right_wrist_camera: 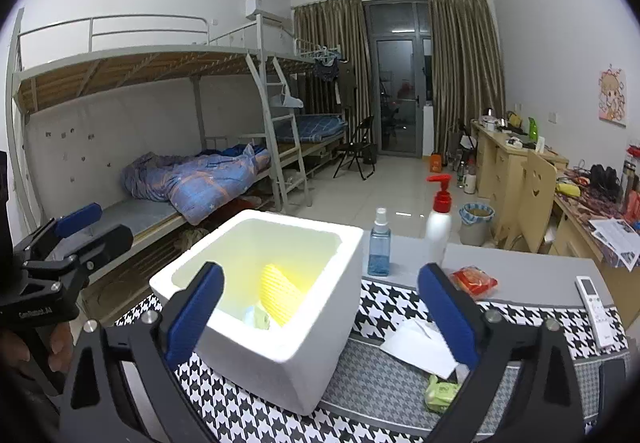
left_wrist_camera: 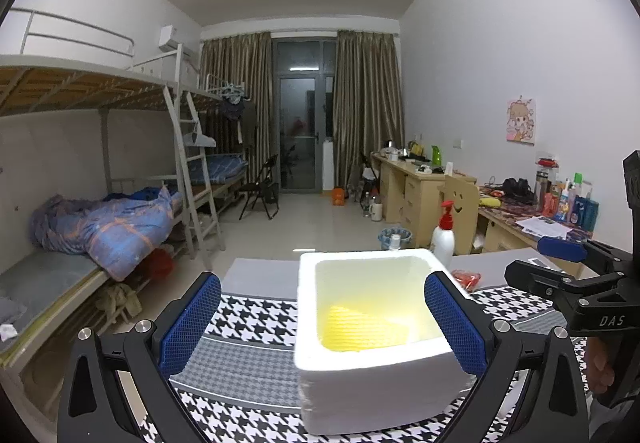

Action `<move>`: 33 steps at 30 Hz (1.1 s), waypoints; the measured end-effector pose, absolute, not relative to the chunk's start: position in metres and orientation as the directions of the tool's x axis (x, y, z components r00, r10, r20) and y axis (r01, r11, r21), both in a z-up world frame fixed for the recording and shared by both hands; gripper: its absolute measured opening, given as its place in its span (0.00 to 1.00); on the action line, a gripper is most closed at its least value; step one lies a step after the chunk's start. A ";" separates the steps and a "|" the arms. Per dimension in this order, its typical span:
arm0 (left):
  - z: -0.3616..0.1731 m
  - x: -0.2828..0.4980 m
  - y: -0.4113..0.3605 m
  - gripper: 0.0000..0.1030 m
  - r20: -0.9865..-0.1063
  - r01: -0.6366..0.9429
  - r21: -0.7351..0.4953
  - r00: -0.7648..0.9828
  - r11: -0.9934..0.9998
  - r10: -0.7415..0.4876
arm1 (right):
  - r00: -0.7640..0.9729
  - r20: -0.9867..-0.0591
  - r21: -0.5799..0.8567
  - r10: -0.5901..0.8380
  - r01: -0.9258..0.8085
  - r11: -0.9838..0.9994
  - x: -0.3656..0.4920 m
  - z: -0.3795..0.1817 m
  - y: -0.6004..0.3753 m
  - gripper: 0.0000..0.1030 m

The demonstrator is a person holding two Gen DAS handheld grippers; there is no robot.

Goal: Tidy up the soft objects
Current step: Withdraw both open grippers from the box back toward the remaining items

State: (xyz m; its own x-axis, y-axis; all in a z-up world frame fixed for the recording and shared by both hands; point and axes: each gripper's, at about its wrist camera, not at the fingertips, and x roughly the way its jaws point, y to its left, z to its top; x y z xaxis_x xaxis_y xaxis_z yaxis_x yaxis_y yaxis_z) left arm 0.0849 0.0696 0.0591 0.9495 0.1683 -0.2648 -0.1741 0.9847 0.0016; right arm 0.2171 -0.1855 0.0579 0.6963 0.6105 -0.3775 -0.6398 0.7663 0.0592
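Observation:
A white foam box (left_wrist_camera: pixel 372 375) stands on the houndstooth mat (left_wrist_camera: pixel 256 317). Inside lies a yellow ribbed foam piece (left_wrist_camera: pixel 360 327). My left gripper (left_wrist_camera: pixel 324 323) is open just before the box, its right finger at the box's right wall and nothing pressed. My right gripper (right_wrist_camera: pixel 322 315) is open wide and empty at the box's (right_wrist_camera: pixel 288 359) right front corner. The right wrist view shows the yellow foam piece (right_wrist_camera: pixel 280 295) leaning in the box beside a small pale packet (right_wrist_camera: pixel 258 317). On the mat to the right lie a white tissue (right_wrist_camera: pixel 420 343), a green packet (right_wrist_camera: pixel 440 393) and a red packet (right_wrist_camera: pixel 474 279).
A blue spray bottle (right_wrist_camera: pixel 379 243) and a white pump bottle (right_wrist_camera: pixel 438 223) stand behind the box. A white remote (right_wrist_camera: pixel 596 303) lies at the table's right edge. Bunk beds fill the left of the room, desks the right. A hand holds each gripper's handle.

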 end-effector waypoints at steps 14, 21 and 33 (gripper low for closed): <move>0.064 0.089 0.033 0.99 -0.254 -0.069 0.018 0.965 0.997 0.071 | 0.765 -0.342 0.078 0.545 -0.555 0.828 0.208 0.059 -0.239 0.97; 0.063 0.093 0.011 0.99 -0.270 0.009 0.023 0.963 1.000 -0.003 | 0.790 -0.333 0.089 0.515 -0.517 0.851 0.202 0.057 -0.264 0.97; 0.057 0.103 -0.028 0.99 -0.292 0.118 0.032 0.951 0.992 -0.104 | 0.849 -0.340 0.066 0.404 -0.407 0.911 0.200 0.052 -0.303 0.97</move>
State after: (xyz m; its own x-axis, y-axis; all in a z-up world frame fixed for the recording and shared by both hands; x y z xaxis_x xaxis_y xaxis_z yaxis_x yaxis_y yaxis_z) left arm 0.1030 -0.0284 0.0573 0.9507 -0.1038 -0.2921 0.1183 0.9925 0.0323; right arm 0.2001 -0.3031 0.0520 0.8492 0.4037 -0.3403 -0.4068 0.9112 0.0657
